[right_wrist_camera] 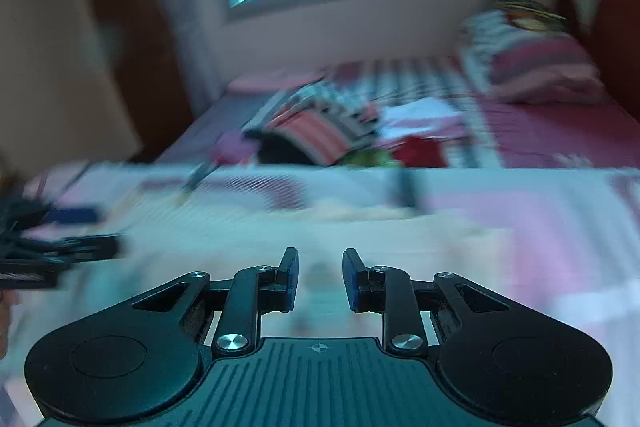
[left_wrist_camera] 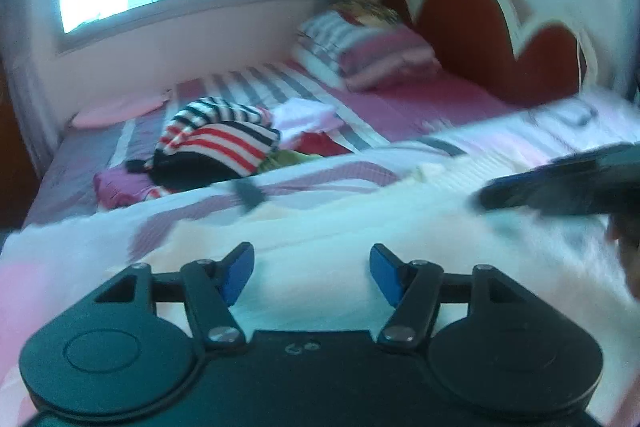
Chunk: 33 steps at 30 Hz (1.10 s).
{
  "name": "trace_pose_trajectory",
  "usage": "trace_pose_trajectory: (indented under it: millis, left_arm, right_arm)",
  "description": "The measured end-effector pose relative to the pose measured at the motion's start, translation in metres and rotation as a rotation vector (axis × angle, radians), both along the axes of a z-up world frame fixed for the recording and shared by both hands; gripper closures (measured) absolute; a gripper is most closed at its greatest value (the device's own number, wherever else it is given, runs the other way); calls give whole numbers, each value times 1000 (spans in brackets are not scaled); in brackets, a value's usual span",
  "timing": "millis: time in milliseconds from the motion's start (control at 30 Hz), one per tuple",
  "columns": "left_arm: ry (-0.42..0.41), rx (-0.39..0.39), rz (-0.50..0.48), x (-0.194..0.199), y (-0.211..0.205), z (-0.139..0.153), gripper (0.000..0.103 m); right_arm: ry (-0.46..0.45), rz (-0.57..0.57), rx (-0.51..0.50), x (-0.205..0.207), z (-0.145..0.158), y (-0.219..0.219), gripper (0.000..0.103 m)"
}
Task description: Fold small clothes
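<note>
Left wrist: garment [left_wrist_camera: 320, 227] lies crosswise.

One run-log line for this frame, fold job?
left tongs: open, empty | right tongs: open, empty | both over pale cloth on bed | unfolded clothes pile beyond | frames blurred

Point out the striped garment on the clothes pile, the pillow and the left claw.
striped garment [left_wrist_camera: 232, 143], left wrist view, on its red-and-white stripes.
pillow [left_wrist_camera: 372, 57], left wrist view, on its pink striped front.
left claw [left_wrist_camera: 312, 273], left wrist view, midway between its open blue tips.
</note>
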<state>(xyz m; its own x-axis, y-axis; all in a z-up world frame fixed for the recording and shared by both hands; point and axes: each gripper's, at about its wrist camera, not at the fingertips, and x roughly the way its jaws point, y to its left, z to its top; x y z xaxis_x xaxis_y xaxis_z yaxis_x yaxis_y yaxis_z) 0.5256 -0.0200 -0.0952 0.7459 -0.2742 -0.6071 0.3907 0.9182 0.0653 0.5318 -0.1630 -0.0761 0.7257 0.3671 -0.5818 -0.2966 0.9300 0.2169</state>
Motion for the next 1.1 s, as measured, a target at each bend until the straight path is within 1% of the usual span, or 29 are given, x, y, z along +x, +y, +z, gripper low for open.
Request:
trace_pose_trajectory:
  millis: [33,67,133,167,200,233,267,300,367,433,500,567,600,633,667,700,733,767,800,833,867,900,933,967,1000,1033,1100]
  left_arm:
    - [11,-10,-13,2,-6,-4,35]
    - [26,-22,-21,4,-7,-9,34]
    - [30,8,21,5,4,-21,33]
    - [13,24,38,3,14,-25,32]
    - [-9,27,53,-1,29,-27,28]
    - [-20,36,85,-3,42,-30,25]
    - [-16,28,106,-4,55,-32,24]
    - [-6,-7,108,-4,66,-33,24]
    - [-13,-13,135,-4,72,-29,24]
    - [-6,-12,157,-4,70,-22,32]
    - [-37,-29,147,-16,61,-9,32]
    - [-39,-57,100,-31,42,1,30]
    - [-38,-54,78,-36,31,2,29]
    - [-30,-39,62,-40,19,0,29]
    - [-6,-26,43,-43,7,-5,29]
    - [29,-13,24,-44,-3,-13,27]
    - [70,13,21,-44,-10,-22,23]
    - [65,23,36,-46,-13,-29,21]
    - [63,1,50,-46,-10,-29,21]
    - [78,-11,63,-46,-8,-26,22]
    - [80,-11,76,-49,-5,-20,30]
    - [61,-12,80,-54,-3,-14,36]
    - [45,-26,79,-59,-2,-9,33]
    - [47,-56,73,-65,0,-6,32]
    - [55,-76,62,-70,0,-6,30]
    - [61,-73,53,-74,-2,-9,28]
    - [75,-22,73,-74,-8,-18,25]
  right_arm:
    - [-6,37,-26,0,-2,17,78]
    - [-21,55,-47,-1,-4,29,78]
    - [-16,60,-54,-1,-12,34,78]
    - [-9,44,-47,0,-15,25,78]
    - [-5,1,-42,2,-18,12,78]
    - [1,-74,-63,5,-21,-6,78]
    - [1,-129,-86,9,-25,-22,79]
    - [0,-172,-77,11,-27,-41,79]
    - [23,-174,-28,15,-28,-57,78]
    - [37,-184,-27,13,-19,-56,78]
    - [12,-158,0,3,-6,-48,78]
    - [-23,-83,5,-18,3,-28,77]
    - [-26,-46,8,-26,5,-20,77]
    - [-27,2,3,-36,3,-7,77]
    - [-21,28,-7,-42,0,4,77]
    - [-3,53,-25,-45,-7,16,77]
    - [19,62,-61,-46,-16,25,76]
    - [-3,51,-81,-49,-22,30,76]
    - [-5,41,-74,-50,-25,31,75]
    - [21,21,-48,-47,-23,29,75]
    - [46,1,-33,-45,-18,27,75]
    - [50,-6,-29,-46,-14,26,75]
    - [32,4,-26,-52,-8,27,75]
    - [12,24,-33,-60,-4,28,75]
    - [14,32,-43,-62,-2,30,75]
    - [26,40,-48,-66,-5,32,75]
    - [48,44,-57,-71,-16,34,75]
